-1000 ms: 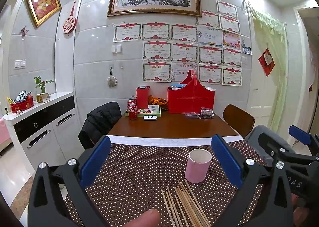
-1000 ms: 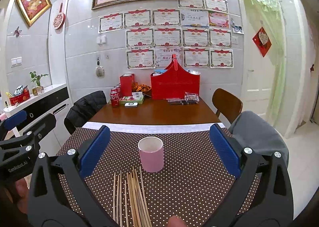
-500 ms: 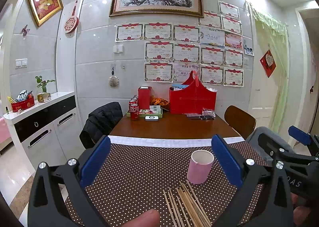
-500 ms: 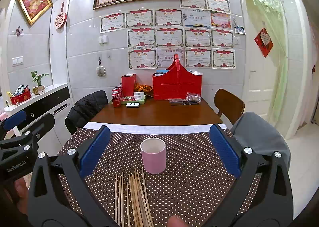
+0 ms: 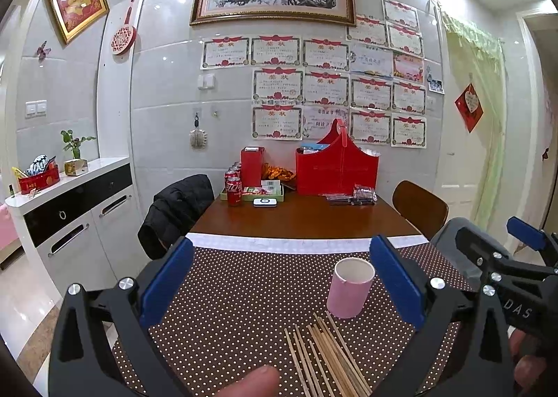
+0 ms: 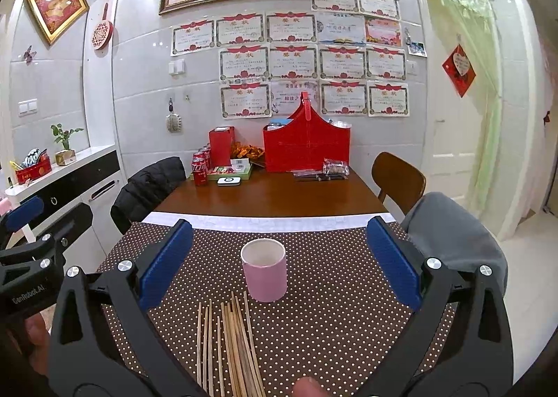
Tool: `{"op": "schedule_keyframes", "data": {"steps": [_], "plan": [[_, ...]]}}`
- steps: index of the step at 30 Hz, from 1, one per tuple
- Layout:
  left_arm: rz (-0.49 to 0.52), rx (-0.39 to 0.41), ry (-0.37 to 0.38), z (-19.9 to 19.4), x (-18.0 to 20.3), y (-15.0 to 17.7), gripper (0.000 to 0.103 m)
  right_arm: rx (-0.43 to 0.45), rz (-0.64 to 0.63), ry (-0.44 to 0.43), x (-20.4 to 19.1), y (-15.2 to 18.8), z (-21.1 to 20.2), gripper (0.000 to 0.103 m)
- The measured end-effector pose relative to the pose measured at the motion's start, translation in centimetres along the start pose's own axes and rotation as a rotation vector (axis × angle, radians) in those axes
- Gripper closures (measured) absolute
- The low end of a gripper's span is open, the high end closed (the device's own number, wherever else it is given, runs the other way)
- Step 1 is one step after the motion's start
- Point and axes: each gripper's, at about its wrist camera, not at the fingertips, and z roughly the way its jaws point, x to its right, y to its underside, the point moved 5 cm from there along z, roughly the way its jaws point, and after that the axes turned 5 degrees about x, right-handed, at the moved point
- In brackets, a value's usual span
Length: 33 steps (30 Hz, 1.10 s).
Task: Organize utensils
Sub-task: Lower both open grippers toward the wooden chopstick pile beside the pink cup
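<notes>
We hold both grippers, left (image 5: 279, 289) and right (image 6: 279, 268), wide open and empty above the table's (image 6: 279, 195) near edge; all chopsticks (image 6: 230, 344) lie loose by the empty cup (image 6: 265, 269), nothing sorted yet.

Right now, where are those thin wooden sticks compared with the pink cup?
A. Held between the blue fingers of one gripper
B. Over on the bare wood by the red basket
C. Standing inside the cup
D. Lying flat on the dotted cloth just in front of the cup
D: the wooden sticks lie loose on the dotted cloth on the near side of the pink cup, which looks empty, and both grippers are open, holding nothing.
</notes>
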Motion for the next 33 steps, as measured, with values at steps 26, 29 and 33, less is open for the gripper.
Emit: {"op": "schedule_keyframes", "data": {"steps": [26, 29, 33], "plan": [[0.075, -0.537, -0.064, 8.8, -1.6, 21.4, 0.004, -0.451, -0.002, -0.032, 3.8, 16.0, 8.8, 0.006], [0.092, -0.591, -0.066, 9.4, -1.1, 23.4, 0.004, -0.494, -0.009, -0.036, 4.0, 17.9, 9.5, 0.006], [0.099, -0.645, -0.059, 10.1, -0.5, 25.4, 0.004, -0.54, -0.037, -0.047, 3.7, 19.7, 10.2, 0.006]]}}
